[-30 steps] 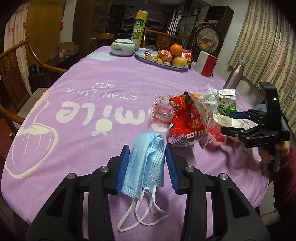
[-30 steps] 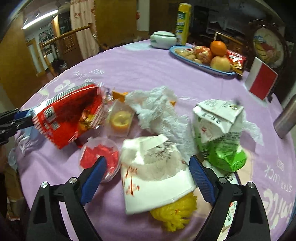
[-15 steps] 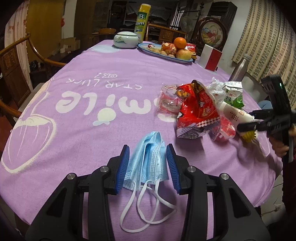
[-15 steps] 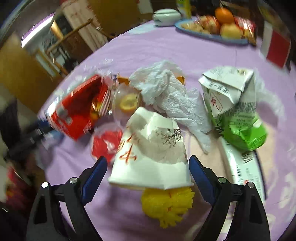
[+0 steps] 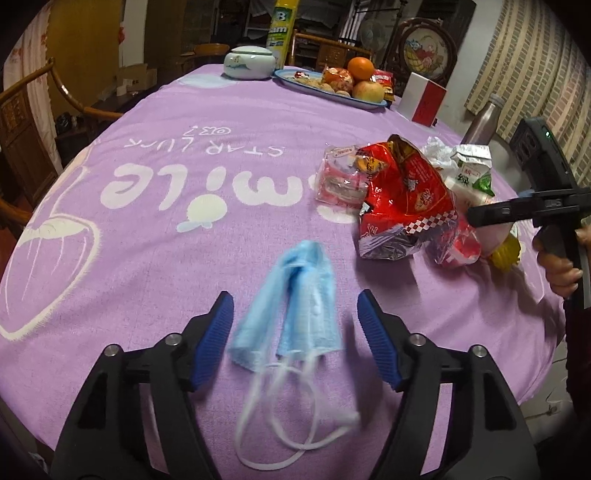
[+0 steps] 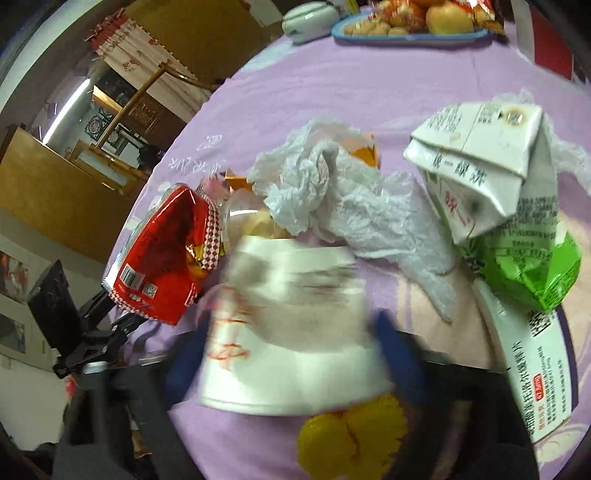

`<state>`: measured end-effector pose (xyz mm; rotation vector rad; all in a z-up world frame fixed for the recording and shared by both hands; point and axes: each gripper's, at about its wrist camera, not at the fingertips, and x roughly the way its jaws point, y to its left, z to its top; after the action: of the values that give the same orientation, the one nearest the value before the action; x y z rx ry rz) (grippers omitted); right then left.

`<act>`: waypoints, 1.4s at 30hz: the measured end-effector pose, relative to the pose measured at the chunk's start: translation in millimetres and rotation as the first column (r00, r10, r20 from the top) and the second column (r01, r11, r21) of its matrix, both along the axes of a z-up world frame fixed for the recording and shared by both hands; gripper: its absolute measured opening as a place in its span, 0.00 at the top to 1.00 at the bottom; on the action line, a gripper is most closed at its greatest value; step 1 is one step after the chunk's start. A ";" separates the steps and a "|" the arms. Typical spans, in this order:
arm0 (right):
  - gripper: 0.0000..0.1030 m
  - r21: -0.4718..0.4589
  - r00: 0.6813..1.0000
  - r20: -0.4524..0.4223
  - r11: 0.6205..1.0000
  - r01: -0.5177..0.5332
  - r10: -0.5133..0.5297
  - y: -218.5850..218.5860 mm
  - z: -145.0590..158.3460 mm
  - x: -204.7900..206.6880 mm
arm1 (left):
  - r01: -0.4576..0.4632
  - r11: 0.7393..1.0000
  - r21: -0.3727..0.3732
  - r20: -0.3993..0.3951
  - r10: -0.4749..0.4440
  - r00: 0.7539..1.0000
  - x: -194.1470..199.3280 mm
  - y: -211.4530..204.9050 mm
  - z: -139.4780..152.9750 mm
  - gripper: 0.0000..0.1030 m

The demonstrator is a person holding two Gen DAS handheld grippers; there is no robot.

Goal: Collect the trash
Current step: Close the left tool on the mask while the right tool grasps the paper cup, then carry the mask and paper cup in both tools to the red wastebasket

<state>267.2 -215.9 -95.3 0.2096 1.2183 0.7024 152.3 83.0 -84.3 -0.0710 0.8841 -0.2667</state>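
A blue face mask [image 5: 295,310] lies on the purple tablecloth between the spread jaws of my open left gripper [image 5: 295,339], its white ear loops trailing toward me. My right gripper [image 6: 291,354] is closed against the sides of a crushed white paper cup [image 6: 288,332]; its blue fingers are blurred by motion. Around the cup lie a red snack bag [image 6: 162,266], crumpled white tissue [image 6: 332,199], a green and white carton [image 6: 509,206] and a yellow wrapper [image 6: 351,435]. The trash pile and right gripper [image 5: 480,218] also show in the left wrist view.
A fruit plate [image 5: 332,83], white lidded jar [image 5: 249,62], yellow can [image 5: 282,31], red and white box [image 5: 424,98] and metal bottle [image 5: 480,123] stand at the far side. Wooden chairs [image 5: 29,107] stand left of the table.
My left gripper opened and let go of the face mask, which now lies on the cloth. My right gripper closed in on the white paper cup and is moving fast.
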 end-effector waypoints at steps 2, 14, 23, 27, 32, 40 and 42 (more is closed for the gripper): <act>0.29 0.004 0.998 0.063 1.000 0.025 -0.025 -1.8 6.1 -5.5 | 0.009 1.000 0.004 0.006 -0.009 1.000 0.1 -2.4 -0.6 0.34; 0.29 0.190 0.896 0.387 0.970 0.152 -0.217 -40.8 73.3 -60.2 | -0.017 0.995 -0.097 0.090 0.026 0.996 -6.2 10.8 36.8 0.64; 0.29 0.361 0.873 0.392 0.921 0.143 -0.289 -48.7 93.6 -77.0 | -0.046 0.995 -0.091 0.181 0.062 0.982 -38.2 17.7 76.1 0.64; 0.29 0.373 0.873 0.411 0.922 0.102 -0.263 -39.3 101.1 -97.2 | -0.073 0.994 -0.083 0.196 0.088 0.977 -63.6 31.5 85.2 0.64; 0.29 0.365 0.885 0.424 0.931 0.030 -0.195 -10.7 104.7 -121.5 | -0.154 0.986 -0.068 0.177 0.164 0.970 -104.8 67.4 83.2 0.64; 0.29 0.335 0.915 0.402 0.936 -0.105 -0.041 66.0 110.4 -143.2 | -0.314 0.949 0.005 0.048 0.314 0.948 -171.4 144.8 33.0 0.62; 0.29 0.321 0.918 0.397 0.937 -0.140 0.001 88.9 109.6 -147.7 | -0.341 0.940 0.001 0.008 0.341 0.940 -175.3 158.5 14.5 0.42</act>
<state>119.5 -127.0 14.3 0.2984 0.7150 0.9714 -23.1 241.5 -69.8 -0.2191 0.8482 0.0589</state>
